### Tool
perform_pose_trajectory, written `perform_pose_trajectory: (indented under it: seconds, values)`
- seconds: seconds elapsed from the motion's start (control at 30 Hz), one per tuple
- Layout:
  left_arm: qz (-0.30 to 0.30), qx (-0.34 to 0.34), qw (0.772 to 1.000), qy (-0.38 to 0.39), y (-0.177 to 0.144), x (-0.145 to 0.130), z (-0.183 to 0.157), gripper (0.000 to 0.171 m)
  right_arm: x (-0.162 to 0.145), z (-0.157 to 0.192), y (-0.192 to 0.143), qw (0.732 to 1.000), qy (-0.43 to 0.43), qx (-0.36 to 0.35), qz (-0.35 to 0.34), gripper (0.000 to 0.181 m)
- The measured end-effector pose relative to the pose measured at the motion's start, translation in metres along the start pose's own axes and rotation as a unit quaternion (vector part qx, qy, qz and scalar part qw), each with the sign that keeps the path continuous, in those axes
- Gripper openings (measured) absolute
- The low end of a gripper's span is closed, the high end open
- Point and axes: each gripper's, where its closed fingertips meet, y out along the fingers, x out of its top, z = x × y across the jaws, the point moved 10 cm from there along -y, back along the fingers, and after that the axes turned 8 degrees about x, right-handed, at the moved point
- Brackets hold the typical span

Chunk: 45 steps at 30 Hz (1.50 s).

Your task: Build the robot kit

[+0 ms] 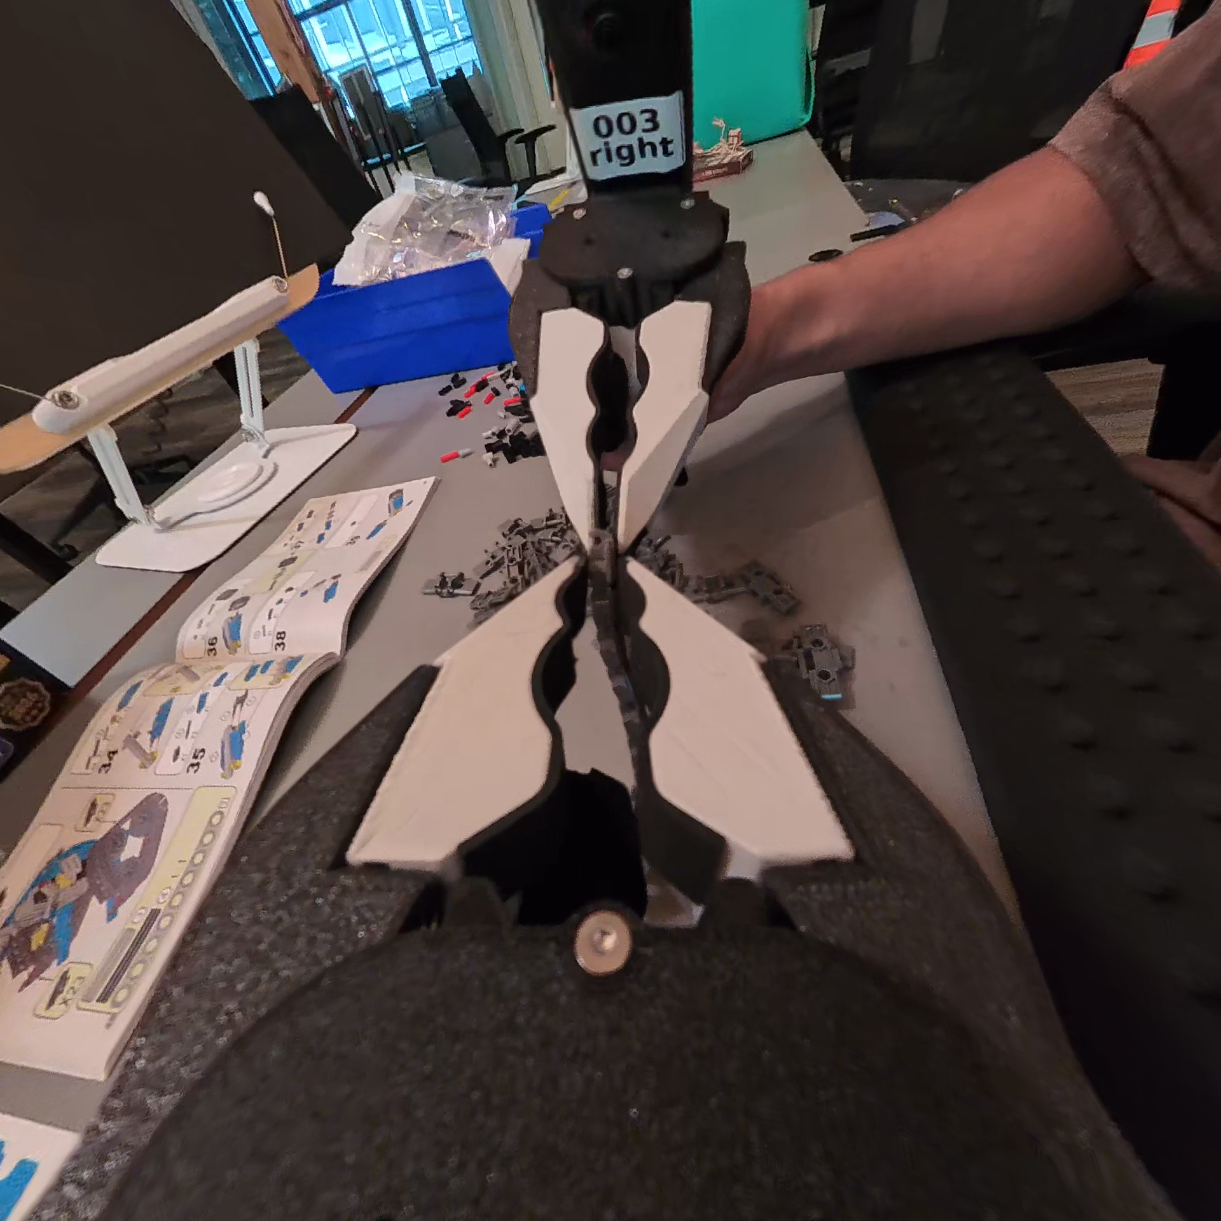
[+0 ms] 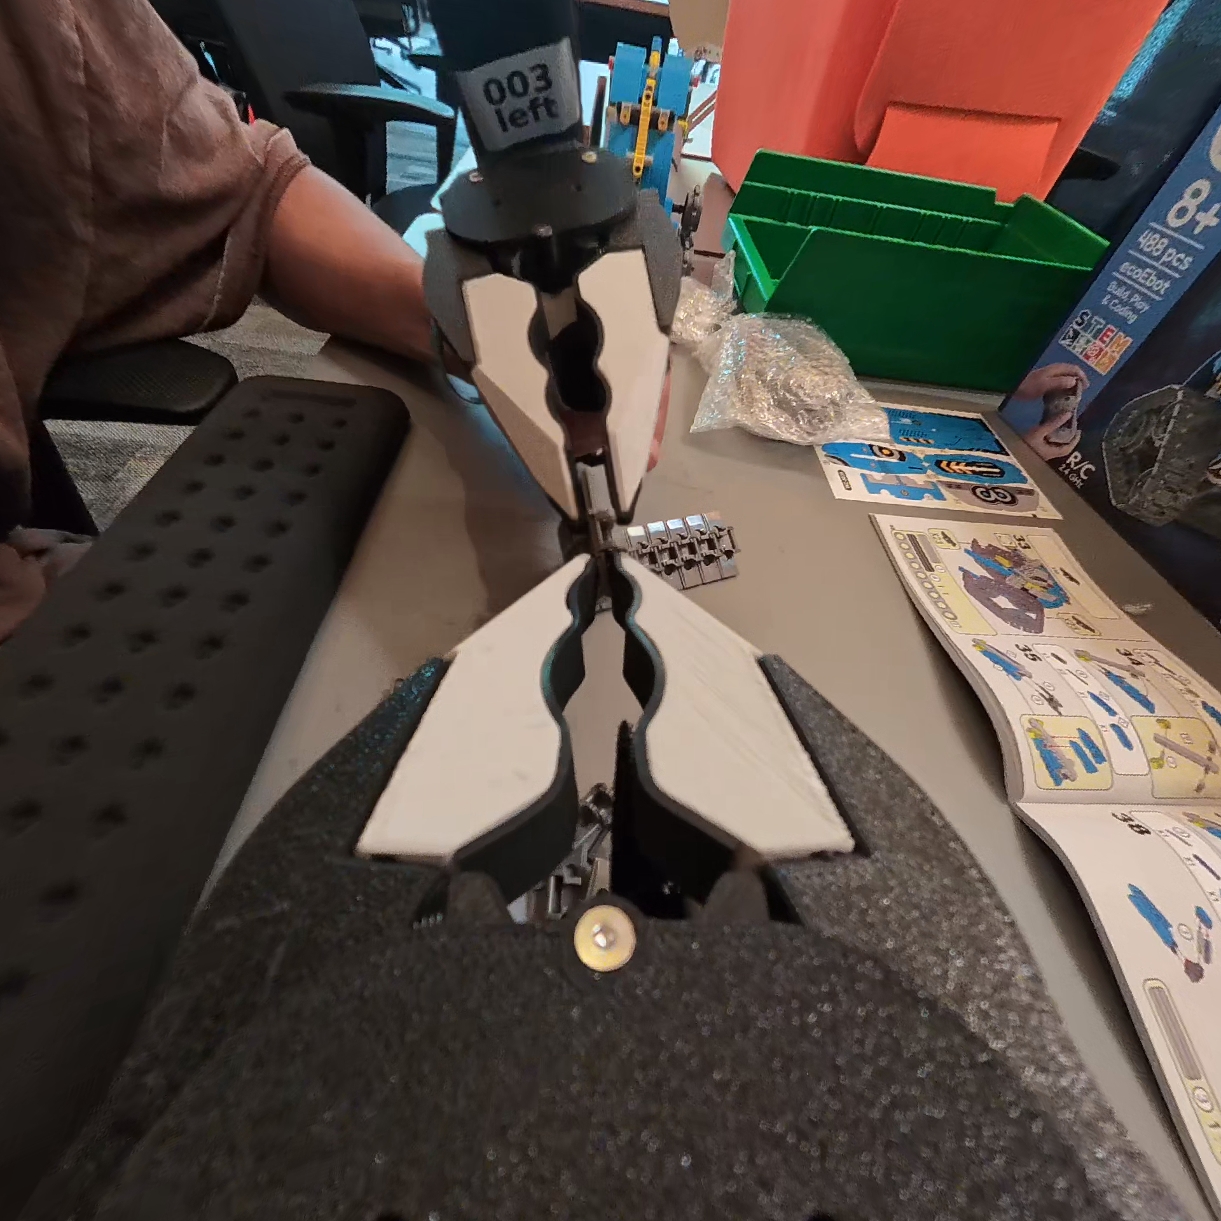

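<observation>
Two hand-held grippers (image 1: 600,561) (image 2: 602,558), one track strip (image 1: 618,667).

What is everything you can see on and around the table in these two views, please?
table: one, grey, under everything
track chain: one, dark grey, pinched between both grippers
loose track links: a pile, grey, behind the gripper tips
short track strip: one, grey, lying beside the tips
small pins: scattered, black and red, before the blue bin
blue bin: one, far side
green bin: one, far side
bubble-wrap bag: one, clear, before the green bin
instruction booklet: one, open, flat
sticker sheet: one, blue and white, beyond the booklet
left gripper: white fingers, shut on the chain
right gripper: white fingers, shut on the chain
</observation>
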Motion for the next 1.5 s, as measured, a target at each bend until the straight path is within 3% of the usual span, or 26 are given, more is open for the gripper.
perform_pose_trajectory:
  seconds: [0.13,0.2,0.3,0.53,0.67,0.87,1.0,1.07,1.2,1.27,1.5]
  values:
    - [0.027,0.004,1.0,0.009,0.001,-0.002,0.003,0.007,-0.003,-0.003,0.001,0.999,0.036,0.0,0.016,0.005]
    - [0.033,0.017,0.999,0.04,-0.001,-0.002,0.004,0.007,-0.007,-0.012,-0.006,0.996,0.079,0.006,0.033,0.024]
    - [0.038,0.023,0.997,0.063,-0.005,0.0,0.005,0.007,-0.021,-0.033,-0.016,0.981,0.153,-0.006,0.116,0.033]
    - [0.058,0.044,0.993,0.096,-0.007,-0.003,0.01,0.007,-0.034,-0.037,0.013,0.961,0.147,-0.052,0.228,0.025]
    - [0.055,0.037,0.994,0.089,-0.009,-0.003,0.011,0.007,-0.037,-0.041,0.019,0.956,0.143,-0.072,0.247,0.023]
    - [0.065,0.042,0.991,0.105,-0.008,-0.004,0.01,0.007,-0.045,-0.04,0.021,0.95,0.171,-0.042,0.258,0.019]
    - [0.07,0.045,0.991,0.107,-0.008,-0.006,0.012,0.007,-0.035,-0.022,0.027,0.958,0.186,0.044,0.212,0.021]
    - [0.071,0.047,0.991,0.105,-0.008,-0.006,0.014,0.007,-0.03,-0.018,0.024,0.965,0.175,0.069,0.184,0.022]
    - [0.07,0.039,0.991,0.107,-0.01,-0.007,0.015,0.007,-0.03,-0.019,0.018,0.969,0.067,0.109,0.21,0.029]
    - [0.07,0.025,0.991,0.108,-0.01,-0.007,0.013,0.007,-0.028,-0.03,0.015,0.964,0.007,0.128,0.232,0.029]
    - [0.084,-0.01,0.988,0.128,-0.009,-0.008,0.005,0.007,-0.033,-0.059,0.039,0.935,-0.064,0.254,0.239,0.024]
